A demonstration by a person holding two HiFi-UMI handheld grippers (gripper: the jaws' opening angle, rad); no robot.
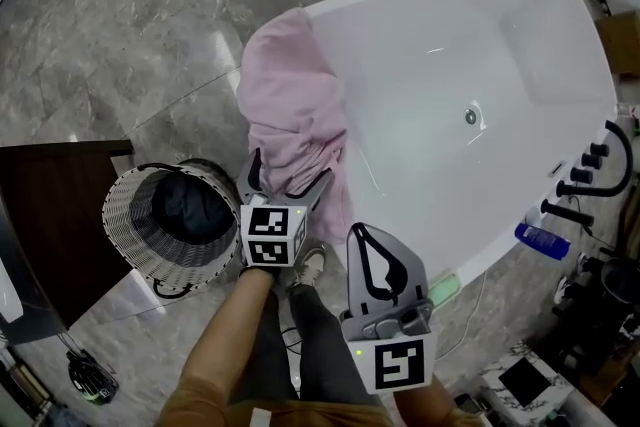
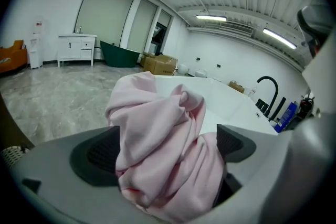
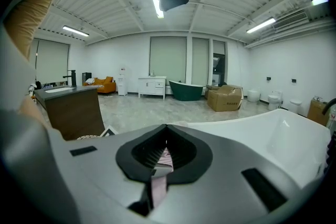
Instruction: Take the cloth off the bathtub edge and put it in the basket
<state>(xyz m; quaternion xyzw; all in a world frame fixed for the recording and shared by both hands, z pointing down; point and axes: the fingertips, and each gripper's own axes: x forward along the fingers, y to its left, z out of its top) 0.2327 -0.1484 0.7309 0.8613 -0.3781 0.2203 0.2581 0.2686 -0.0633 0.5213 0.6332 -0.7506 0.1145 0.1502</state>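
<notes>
A pink cloth [image 1: 295, 105] hangs crumpled over the near end of the white bathtub [image 1: 330, 10]. My left gripper [image 1: 290, 170] stands open around the cloth's lower folds. In the left gripper view the cloth [image 2: 157, 113] fills the space between the two wide-apart pads [image 2: 97, 157], which do not squeeze it. My right gripper [image 1: 368, 233] is shut and empty, close to the tub's near rim. In the right gripper view its tips [image 3: 165, 128] meet, with a sliver of pink showing beyond them. The white wicker basket [image 1: 120, 215] with a dark liner stands on the floor left of the left gripper.
A dark wooden cabinet [image 1: 50, 215] stands left of the basket. A black faucet [image 1: 600, 165] and a blue bottle [image 1: 540, 240] sit at the tub's right end. The person's legs and a shoe [image 1: 310, 267] are below the grippers, on grey marble floor.
</notes>
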